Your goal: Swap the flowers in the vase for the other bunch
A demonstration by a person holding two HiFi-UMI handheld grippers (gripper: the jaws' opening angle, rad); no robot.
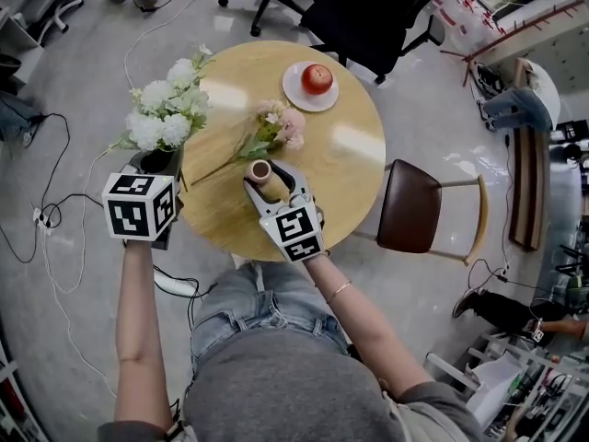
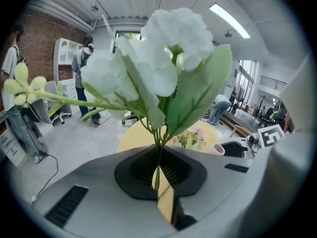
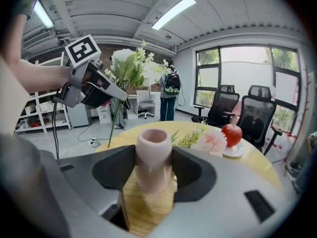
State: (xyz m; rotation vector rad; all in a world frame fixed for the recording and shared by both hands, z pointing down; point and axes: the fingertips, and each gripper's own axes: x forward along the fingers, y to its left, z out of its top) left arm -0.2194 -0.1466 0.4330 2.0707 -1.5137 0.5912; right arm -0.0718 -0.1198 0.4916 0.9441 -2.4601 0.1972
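Left gripper [image 2: 159, 176]: I see its jaws pinched tight on the thin green stems of the white bunch, which rise straight up out of the grip.
White bunch [image 1: 167, 107]: I have it off the table at the left rim, blooms uppermost and leaning a little toward the far side; it is clear of the vase.
Right gripper [image 1: 268, 180]: its jaws are clamped on the body of the pink vase, one pad on each side.
Pink vase [image 3: 154, 155]: I see it upright on the near middle of the round table [image 1: 354, 178], mouth open, with no stems in it.
Pink bunch [image 1: 279, 127]: it lies flat on the tabletop just beyond the vase, heads toward the far right, stem running out to the near left.
Apple [image 1: 317, 78]: it sits on a white plate [image 1: 296, 98] at the far side of the table, well apart from the vase.
Brown chair [image 1: 413, 206]: it stands at the table's right edge.
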